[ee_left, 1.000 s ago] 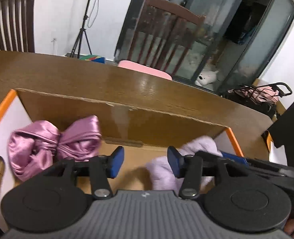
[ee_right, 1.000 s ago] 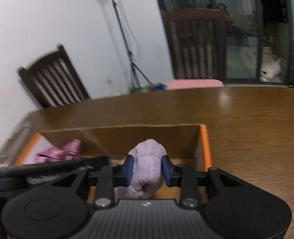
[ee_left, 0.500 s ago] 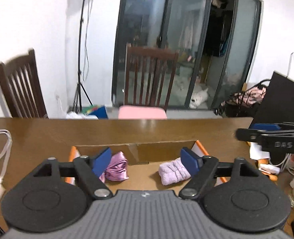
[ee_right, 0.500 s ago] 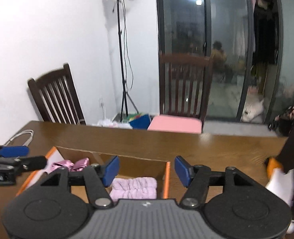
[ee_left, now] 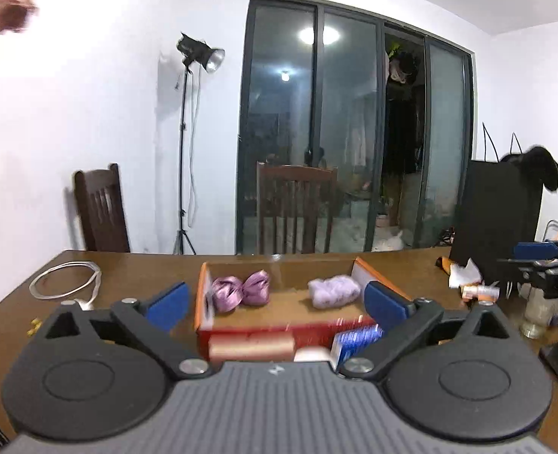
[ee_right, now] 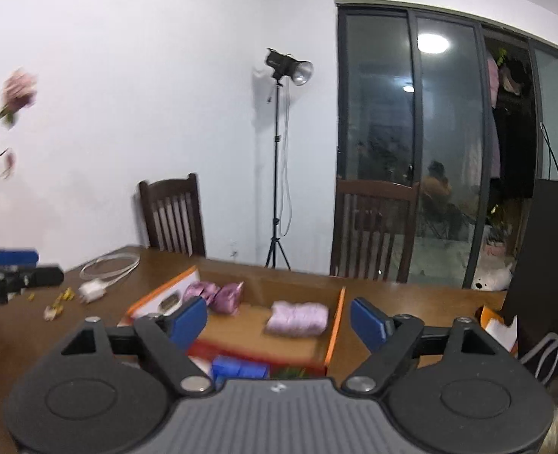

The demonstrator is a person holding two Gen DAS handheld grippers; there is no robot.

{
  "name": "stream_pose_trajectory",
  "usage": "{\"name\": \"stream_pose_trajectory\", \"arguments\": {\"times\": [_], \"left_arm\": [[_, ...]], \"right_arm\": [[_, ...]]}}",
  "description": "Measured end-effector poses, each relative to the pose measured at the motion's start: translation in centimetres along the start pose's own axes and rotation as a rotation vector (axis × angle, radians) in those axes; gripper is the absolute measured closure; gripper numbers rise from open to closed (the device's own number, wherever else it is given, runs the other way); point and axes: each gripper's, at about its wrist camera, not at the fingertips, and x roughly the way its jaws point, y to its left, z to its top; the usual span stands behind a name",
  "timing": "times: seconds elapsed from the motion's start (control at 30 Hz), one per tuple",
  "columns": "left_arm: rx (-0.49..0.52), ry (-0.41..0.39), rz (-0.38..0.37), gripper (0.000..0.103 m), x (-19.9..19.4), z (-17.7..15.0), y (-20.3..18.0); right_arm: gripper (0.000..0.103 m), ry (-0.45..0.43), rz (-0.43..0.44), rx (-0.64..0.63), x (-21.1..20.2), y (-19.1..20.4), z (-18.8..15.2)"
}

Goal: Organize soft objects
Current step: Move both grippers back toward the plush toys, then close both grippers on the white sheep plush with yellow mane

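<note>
Both hand-held grippers, left [ee_left: 275,304] and right [ee_right: 279,321], hovering wide, carrying nothing. Bow [ee_left: 241,292] and towel [ee_left: 333,290] lying in box [ee_left: 279,327]. Both looking light, squashy; pinching mid-bundle seeming best.

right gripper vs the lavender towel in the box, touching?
Apart. In the right wrist view the right gripper is open, and the lavender towel lies on the floor of the cardboard box, well beyond the fingertips.
</note>
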Motion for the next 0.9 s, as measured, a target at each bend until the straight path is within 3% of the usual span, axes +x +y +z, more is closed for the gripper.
{"name": "stream_pose_trajectory", "arguments": {"times": [0.13,0.37,0.63,0.9], "left_arm": [[-0.029,-0.005,0.068,0.002,-3.4,-4.5,-0.3],[-0.017,0.026,0.042,0.001,-6.5,-7.9,-0.8],[-0.006,0.04,-0.007,0.001,-5.0,-8.0,-2.2],[-0.006,0.128,-0.073,0.001,-0.1,-8.7,-3.6]], "right_arm": [[0.02,0.017,-0.007,-0.001,-3.1,2.2,-5.3],[0.019,0.096,0.026,0.097,-5.9,4.5,-12.6],[0.019,0.109,-0.014,0.141,-5.3,3.5,-13.5],[0.02,0.141,-0.036,0.159,0.2,0.9,-12.4]]}}
